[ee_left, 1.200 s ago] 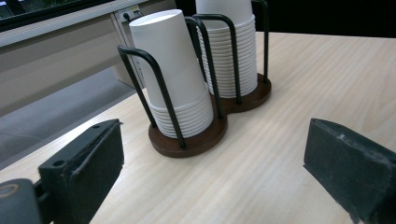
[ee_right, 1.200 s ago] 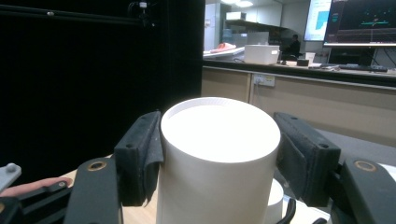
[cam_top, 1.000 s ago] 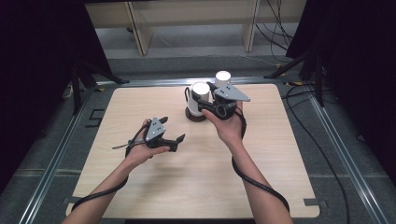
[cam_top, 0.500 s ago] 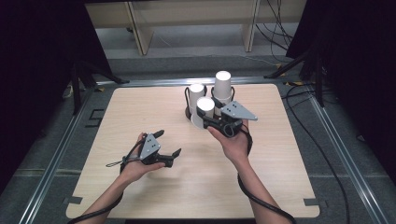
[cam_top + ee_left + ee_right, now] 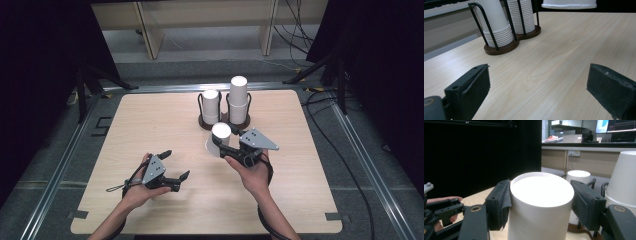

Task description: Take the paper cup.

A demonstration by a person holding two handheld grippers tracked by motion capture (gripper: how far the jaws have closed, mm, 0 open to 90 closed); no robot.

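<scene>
A white paper cup (image 5: 220,136) (image 5: 541,202), upside down, hangs a little above the wooden table (image 5: 150,120) with my right gripper (image 5: 223,146) shut on its sides. Its rim (image 5: 569,3) shows at the top of the left gripper view. Just behind it stands a dark wire cup holder (image 5: 223,121) (image 5: 504,48) with two stacks of white cups (image 5: 211,102) (image 5: 239,95). My left gripper (image 5: 176,164) (image 5: 539,86) is low over the table's near left, open, with nothing between its jaws. It also appears at the left edge of the right gripper view (image 5: 444,210).
Black cables (image 5: 325,100) trail off the table's right side. A metal rail (image 5: 65,160) frames the table, with dark curtains on both sides. A shelf unit (image 5: 210,25) stands behind on the floor.
My right gripper has carried the cup away from the holder, toward the near edge and lower. My left gripper has also drawn back toward the near edge, still open.
</scene>
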